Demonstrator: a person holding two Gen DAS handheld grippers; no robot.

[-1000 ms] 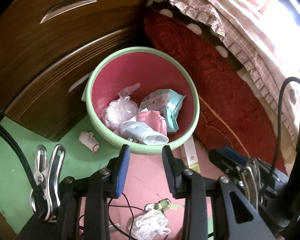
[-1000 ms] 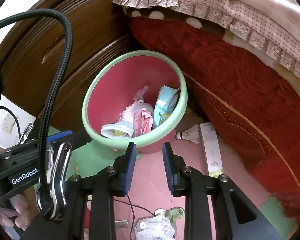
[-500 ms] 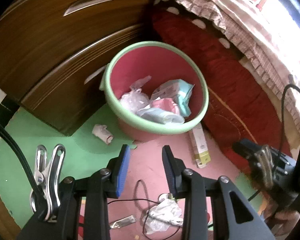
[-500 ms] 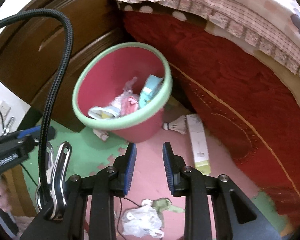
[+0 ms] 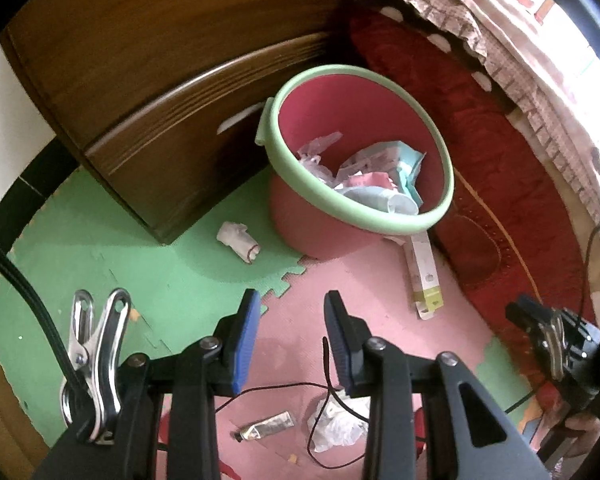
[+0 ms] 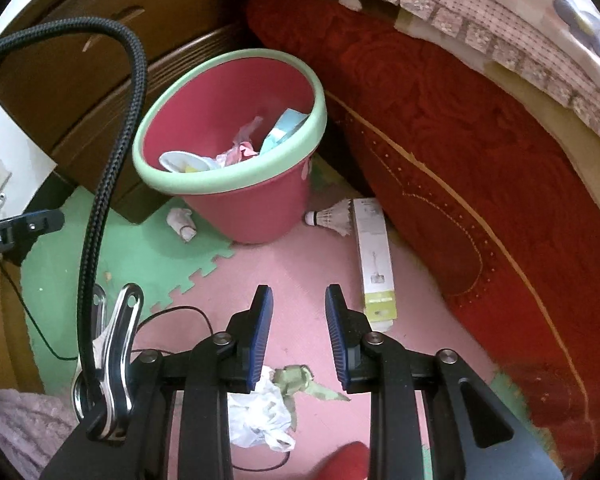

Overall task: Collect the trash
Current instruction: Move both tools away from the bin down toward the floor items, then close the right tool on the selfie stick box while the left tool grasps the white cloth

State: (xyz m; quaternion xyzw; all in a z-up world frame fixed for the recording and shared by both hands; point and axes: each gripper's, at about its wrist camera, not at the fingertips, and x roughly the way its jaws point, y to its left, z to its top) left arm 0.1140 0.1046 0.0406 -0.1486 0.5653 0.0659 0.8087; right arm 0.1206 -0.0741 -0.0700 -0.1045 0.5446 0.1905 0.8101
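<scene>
A pink bin with a green rim point(image 5: 320, 196) point(image 6: 236, 184) stands on the floor against a wooden dresser, holding several wrappers and papers. My left gripper point(image 5: 290, 320) hangs open and empty over the pink mat, short of the bin. My right gripper point(image 6: 298, 316) is also open and empty. Loose trash lies around: a crumpled white paper point(image 5: 238, 240) point(image 6: 182, 222) left of the bin, a long white carton point(image 5: 424, 276) point(image 6: 374, 260), a shuttlecock point(image 6: 332, 218), a crumpled plastic bag point(image 5: 336, 424) point(image 6: 260, 412), a small foil tube point(image 5: 266, 426) and a green scrap point(image 6: 300, 378).
A wooden dresser point(image 5: 148, 80) stands behind and left of the bin. A bed with a red cover point(image 6: 480, 160) and patterned bedding runs along the right. A thin black cable point(image 5: 276, 390) trails over the green and pink foam floor mats point(image 5: 100, 264).
Both grippers have drawn back from the bin, which now sits higher and smaller in view. More floor shows: the plastic bag, tube and carton. The jaws stayed as they were.
</scene>
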